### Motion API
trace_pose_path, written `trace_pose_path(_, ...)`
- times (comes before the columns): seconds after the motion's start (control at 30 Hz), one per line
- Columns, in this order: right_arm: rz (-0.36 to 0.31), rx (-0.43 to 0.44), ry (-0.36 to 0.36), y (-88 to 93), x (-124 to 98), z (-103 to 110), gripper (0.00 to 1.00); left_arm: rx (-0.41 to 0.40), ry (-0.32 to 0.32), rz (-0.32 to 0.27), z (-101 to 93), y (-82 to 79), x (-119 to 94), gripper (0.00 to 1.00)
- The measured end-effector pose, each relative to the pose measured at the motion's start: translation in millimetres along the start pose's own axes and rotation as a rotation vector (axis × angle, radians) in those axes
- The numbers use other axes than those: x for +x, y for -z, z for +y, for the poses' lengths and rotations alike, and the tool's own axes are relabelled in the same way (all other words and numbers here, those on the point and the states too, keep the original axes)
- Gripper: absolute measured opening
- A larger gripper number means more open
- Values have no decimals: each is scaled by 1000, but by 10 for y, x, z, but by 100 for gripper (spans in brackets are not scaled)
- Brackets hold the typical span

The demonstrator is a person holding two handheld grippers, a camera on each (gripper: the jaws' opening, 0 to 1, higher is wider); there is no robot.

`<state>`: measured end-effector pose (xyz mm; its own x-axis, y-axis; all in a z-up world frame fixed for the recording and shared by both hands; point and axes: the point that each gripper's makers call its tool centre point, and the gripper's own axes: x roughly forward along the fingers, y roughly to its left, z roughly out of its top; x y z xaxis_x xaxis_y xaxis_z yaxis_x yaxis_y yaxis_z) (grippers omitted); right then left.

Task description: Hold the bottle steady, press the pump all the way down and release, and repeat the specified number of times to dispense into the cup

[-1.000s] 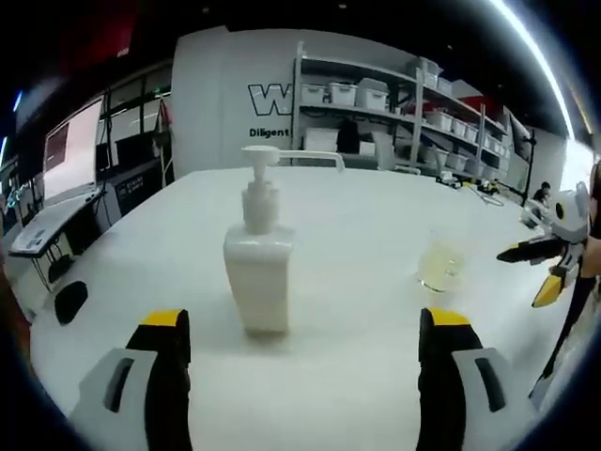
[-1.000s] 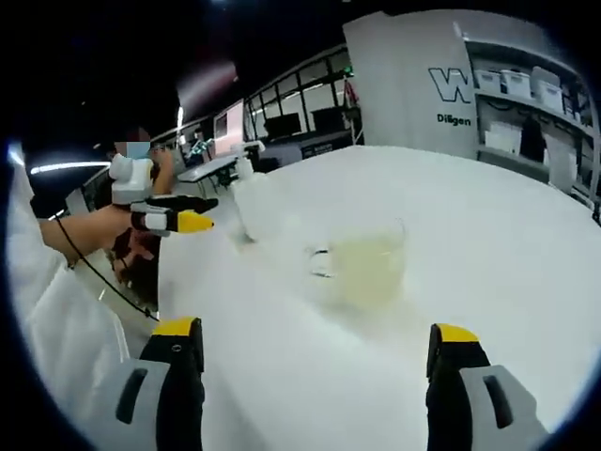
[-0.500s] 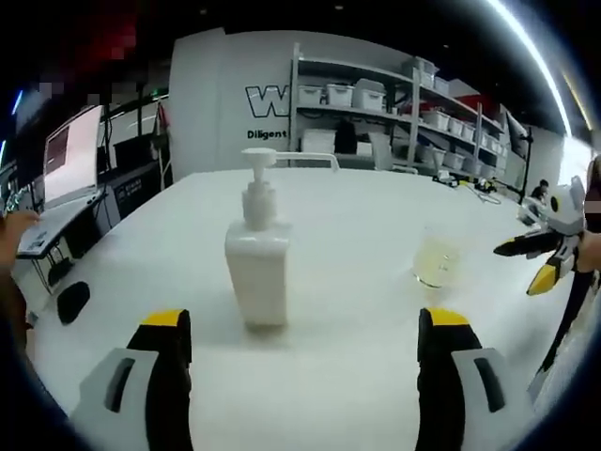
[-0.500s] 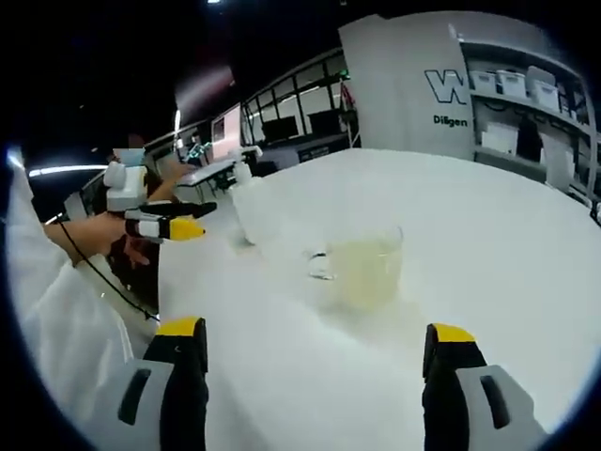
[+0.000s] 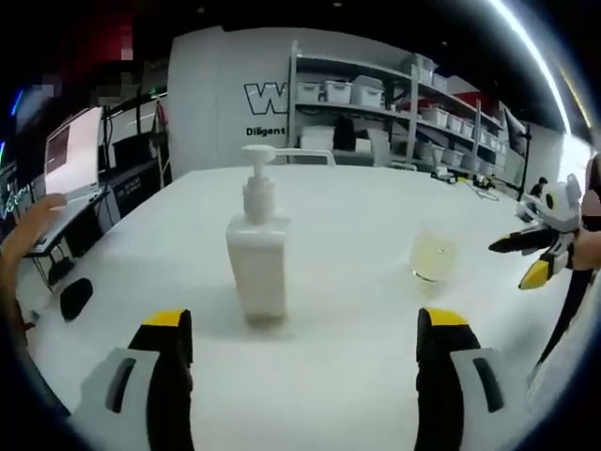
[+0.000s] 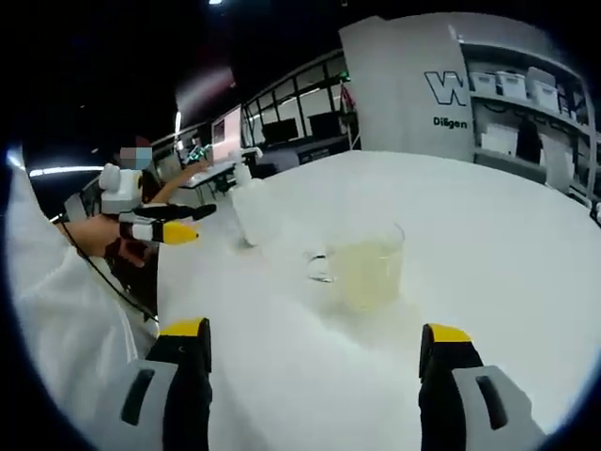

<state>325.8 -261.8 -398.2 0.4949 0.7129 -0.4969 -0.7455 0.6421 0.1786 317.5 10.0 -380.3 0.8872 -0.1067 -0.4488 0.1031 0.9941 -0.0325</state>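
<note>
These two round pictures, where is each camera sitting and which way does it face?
Left gripper view: rides on the left tool, facing the pump bottle across the white table; the right tool enters at its right edge.
Right gripper view: rides on the right tool, facing the cup of yellowish liquid; the left tool, a hand and a white sleeve show.
Shared: bottle, cup, table.

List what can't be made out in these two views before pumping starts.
- Pump bottle, right gripper view: washed out against the white table, nozzle direction unreadable.
- Cup, left gripper view: small and clear, liquid level hard to judge.
- Right gripper, left gripper view: near the edge, jaw gap unclear.
- Wall lettering, left gripper view: cut off by the shelving.
</note>
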Motion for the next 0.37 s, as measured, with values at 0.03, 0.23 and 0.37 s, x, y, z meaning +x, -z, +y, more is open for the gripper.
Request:
trace_pose_path(0.03, 1, 4, 1, -2, 4, -2, 91, 9, -10, -5, 11, -8, -6, 96)
trace_pose_path(0.23, -2, 4, 1, -18, 21, 5, 90, -13, -10, -23, 0, -19, -2, 95)
trace_pose_path(0.37, 8, 5, -13, -16, 18, 24, 87, -24, -17, -19, 4, 18, -11, 96)
